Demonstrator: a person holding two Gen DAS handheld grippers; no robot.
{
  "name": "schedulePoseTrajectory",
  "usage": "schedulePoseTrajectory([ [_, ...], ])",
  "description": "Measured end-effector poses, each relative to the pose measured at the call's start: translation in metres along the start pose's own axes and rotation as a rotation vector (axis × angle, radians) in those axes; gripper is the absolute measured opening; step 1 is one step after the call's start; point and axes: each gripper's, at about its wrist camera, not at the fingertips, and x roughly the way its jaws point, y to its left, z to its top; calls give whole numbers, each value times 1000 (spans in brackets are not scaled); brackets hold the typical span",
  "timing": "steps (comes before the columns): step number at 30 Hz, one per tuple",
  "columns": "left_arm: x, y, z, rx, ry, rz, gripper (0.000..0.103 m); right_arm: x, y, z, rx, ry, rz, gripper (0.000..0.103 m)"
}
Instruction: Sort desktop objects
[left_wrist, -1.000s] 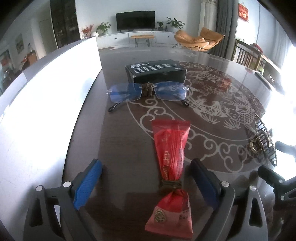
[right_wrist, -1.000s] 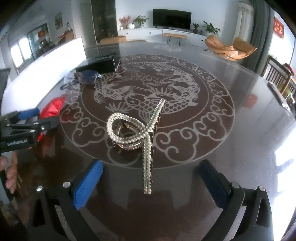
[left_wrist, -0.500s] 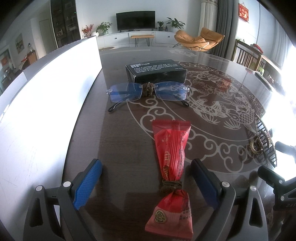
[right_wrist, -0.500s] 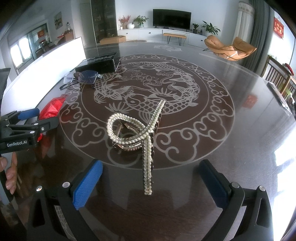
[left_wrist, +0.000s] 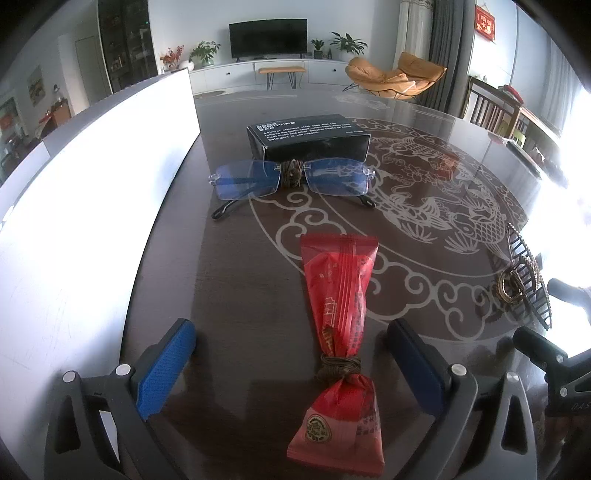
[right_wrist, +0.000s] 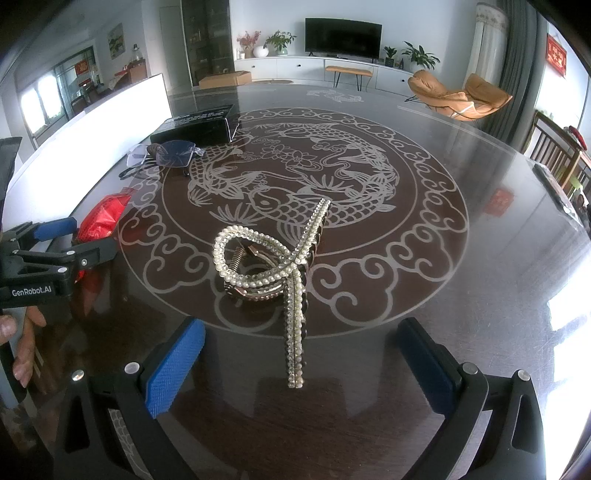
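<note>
Nothing is shifting on the table since the earlier frames; only the left gripper (left_wrist: 291, 365) is opening its jaws a little wider. In the left wrist view, the red snack packet (left_wrist: 341, 314) is lying between the wide fingers, untouched, its long axis running from bottom centre up toward the glasses (left_wrist: 291, 179) and black box (left_wrist: 308, 138). In the right wrist view, the right gripper (right_wrist: 299, 369) is standing wide around the pearl hair clip (right_wrist: 280, 258), whose long bar is pointing at the lower centre, with free table on both sides.
</note>
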Motion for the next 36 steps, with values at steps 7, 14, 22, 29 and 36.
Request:
schedulePoseTrajectory([
  [7, -4, 1, -2, 9, -2, -9, 103, 0, 0, 0, 0, 0, 0, 103],
  [14, -8, 2, -4, 7, -3, -7, 103, 2, 0, 0, 0, 0, 0, 103],
  [22, -8, 2, -4, 7, -3, -7, 103, 1, 0, 0, 0, 0, 0, 103],
  [29, -8, 2, -3, 7, -3, -7, 103, 2, 1, 1, 0, 0, 0, 103],
  [36, -8, 1, -4, 6, -3, -7, 103, 1, 0, 0, 0, 0, 0, 103],
])
